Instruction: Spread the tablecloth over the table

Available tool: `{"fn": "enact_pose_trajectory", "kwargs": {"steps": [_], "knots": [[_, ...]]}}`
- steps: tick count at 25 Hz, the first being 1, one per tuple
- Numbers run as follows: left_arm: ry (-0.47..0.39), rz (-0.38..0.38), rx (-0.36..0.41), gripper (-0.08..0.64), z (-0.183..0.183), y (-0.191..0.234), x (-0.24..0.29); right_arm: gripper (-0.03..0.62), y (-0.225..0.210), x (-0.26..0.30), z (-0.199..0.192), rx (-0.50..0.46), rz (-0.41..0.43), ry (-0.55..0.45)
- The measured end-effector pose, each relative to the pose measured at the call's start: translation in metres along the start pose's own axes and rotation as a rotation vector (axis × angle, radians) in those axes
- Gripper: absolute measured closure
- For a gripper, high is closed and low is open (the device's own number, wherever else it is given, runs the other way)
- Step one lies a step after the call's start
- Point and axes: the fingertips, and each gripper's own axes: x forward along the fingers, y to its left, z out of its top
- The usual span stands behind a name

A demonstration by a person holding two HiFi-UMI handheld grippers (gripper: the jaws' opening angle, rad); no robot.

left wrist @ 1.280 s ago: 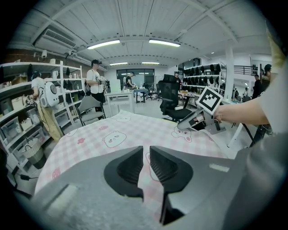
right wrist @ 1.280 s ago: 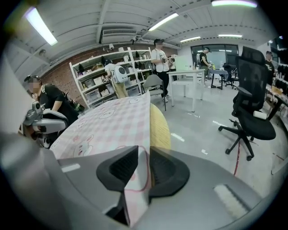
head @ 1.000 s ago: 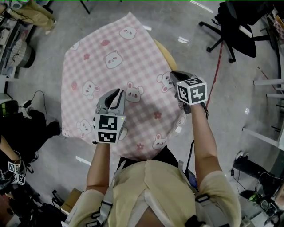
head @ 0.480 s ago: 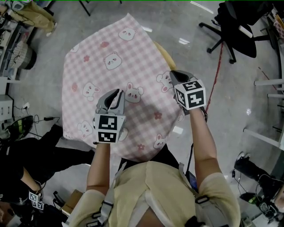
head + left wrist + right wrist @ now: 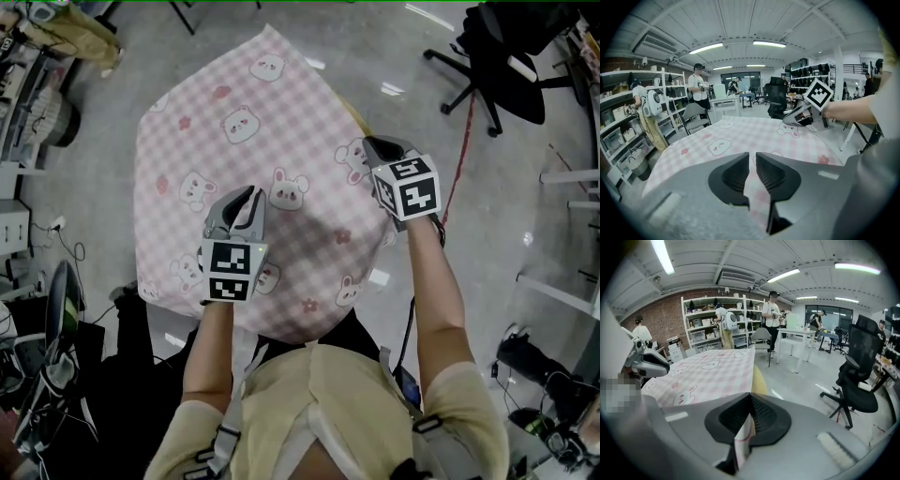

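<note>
The right gripper [image 5: 750, 399] has its jaws clamped tight on a pinch of the pink checked tablecloth [image 5: 253, 159]. A narrow fold of its right-hand edge stands up between the ribbed pads. The left gripper [image 5: 752, 161] has its jaws a little apart and grips nothing that I can make out. The cloth only shows through the gap as this gripper hovers above the near middle of the spread. From there the tablecloth runs out flat and mostly smooth over the table [image 5: 759, 378], its bear and rabbit prints facing up. Its far corner points away from the person, and its near edge hangs down on the person's side. Beside the right gripper a sliver of the table's yellow rim shows bare past the cloth's edge. By my reading the spreading is mostly done. What seems left is to draw the pinched edge outward over that rim, even up the overhang and let go.
</note>
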Motion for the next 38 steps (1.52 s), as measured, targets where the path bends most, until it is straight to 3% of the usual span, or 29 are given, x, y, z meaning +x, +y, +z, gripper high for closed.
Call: {"fn": "enact_pose_trajectory", "kwargs": {"steps": [3,7,10,15,25,32,38], "knots": [[-0.014,-0.002,0.012,0.507,-0.006,-0.003,-0.006,0.584,0.003,-0.002,-0.001,-0.028,-0.016,-0.009],[-0.078,-0.057,0.101,0.506,-0.006,0.004,-0.011,0.584,0.008,-0.013,0.0,-0.023,-0.116,-0.065],[-0.059,-0.105,0.117,0.506,-0.011,0.007,-0.019,0.584,0.014,-0.016,-0.009,-0.025,-0.157,-0.031],[-0.032,-0.122,0.104,0.506,-0.008,0.016,-0.026,0.584,0.005,-0.007,-0.008,-0.038,-0.177,0.024],[-0.038,-0.052,0.049,0.506,-0.031,0.034,-0.042,0.584,-0.011,0.011,-0.016,-0.142,-0.199,0.065],[-0.045,-0.025,-0.009,0.508,-0.037,0.063,-0.052,0.58,-0.001,0.019,-0.019,-0.118,-0.219,0.075],[-0.051,-0.039,-0.048,0.507,-0.025,0.047,-0.04,0.581,-0.026,0.005,-0.019,-0.101,-0.267,0.049]]}}
